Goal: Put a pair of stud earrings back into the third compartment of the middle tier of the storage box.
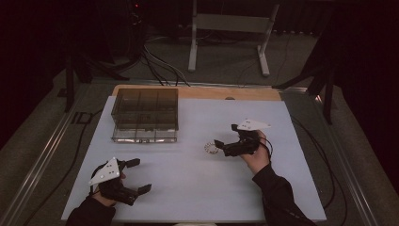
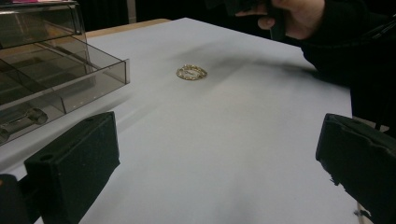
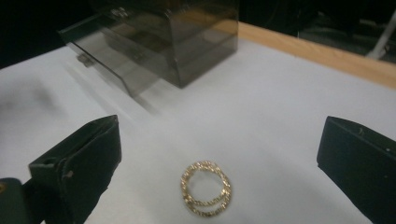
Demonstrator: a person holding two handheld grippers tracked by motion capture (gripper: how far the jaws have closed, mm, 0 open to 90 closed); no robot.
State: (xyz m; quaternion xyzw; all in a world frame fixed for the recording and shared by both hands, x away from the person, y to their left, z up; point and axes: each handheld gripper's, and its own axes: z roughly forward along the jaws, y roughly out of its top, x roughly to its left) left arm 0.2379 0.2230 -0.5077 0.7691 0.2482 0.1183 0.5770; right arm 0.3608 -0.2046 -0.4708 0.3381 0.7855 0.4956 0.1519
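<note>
Right gripper [image 3: 219, 154] — spread jaws — over bracelets [image 3: 206, 187]

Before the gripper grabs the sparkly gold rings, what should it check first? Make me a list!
1. Right gripper jaws spread wide enough: ok, both stand well apart.
2. Gold rings lie between the jaws: ok in the right gripper view, flat on the white table.
3. Rings free of other things: ok, the smoky plastic organizer box sits apart from them.
4. Box drawer pulled out, ready for them: ok, its compartments show.
5. Left gripper out of the way: ok, open near the table's front edge.
6. One ring or two linked: cannot tell.
</note>
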